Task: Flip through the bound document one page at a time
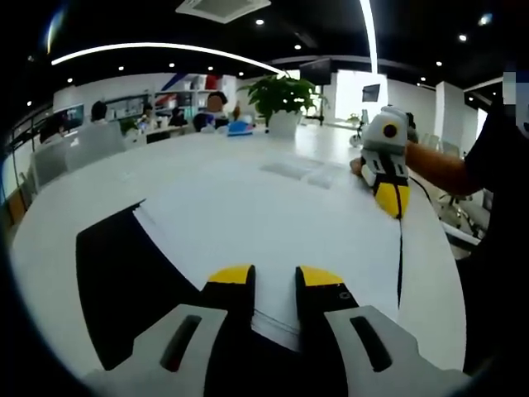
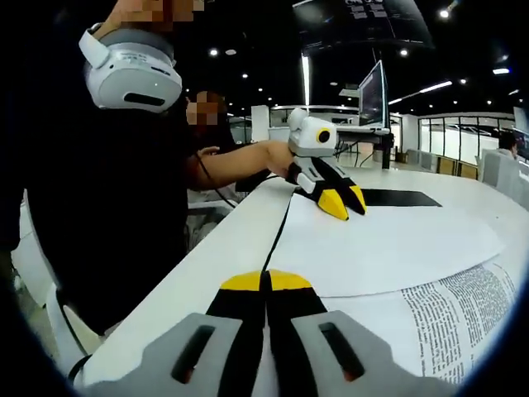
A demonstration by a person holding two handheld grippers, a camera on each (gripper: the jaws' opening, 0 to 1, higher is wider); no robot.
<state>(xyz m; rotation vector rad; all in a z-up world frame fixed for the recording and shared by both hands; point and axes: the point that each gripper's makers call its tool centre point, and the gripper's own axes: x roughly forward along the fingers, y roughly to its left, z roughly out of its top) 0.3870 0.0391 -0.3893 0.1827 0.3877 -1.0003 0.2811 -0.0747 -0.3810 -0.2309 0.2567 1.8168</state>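
Two views look over one white table (image 1: 66,215) from opposite ends of the bound document (image 1: 273,223). In the left gripper view, going left to right, seated people (image 1: 99,112) and shelving stand far back, then a black cover (image 1: 124,273) lies flat on the table with the document's blank white page beside it. The left gripper (image 1: 274,277) rises from the bottom with its yellow-tipped jaws a narrow gap apart, over the near edge of the page; whether they pinch any paper cannot be told. Behind the page, a white planter (image 1: 283,124) holds a leafy green plant (image 1: 281,93). Farther right, the right gripper (image 1: 394,198) rests tip-down at the far edge of the page, held by a person's hand (image 1: 359,165).

In the right gripper view, a person in dark clothing (image 2: 107,190) with a white headset (image 2: 132,74) stands at the left. The right gripper (image 2: 266,281) shows its jaws pressed together, at the near corner of a blank sheet that curves up over a printed page (image 2: 450,306); whether the sheet's edge sits between them cannot be made out. Farther off, the left gripper (image 2: 343,203) points down onto the same sheet.
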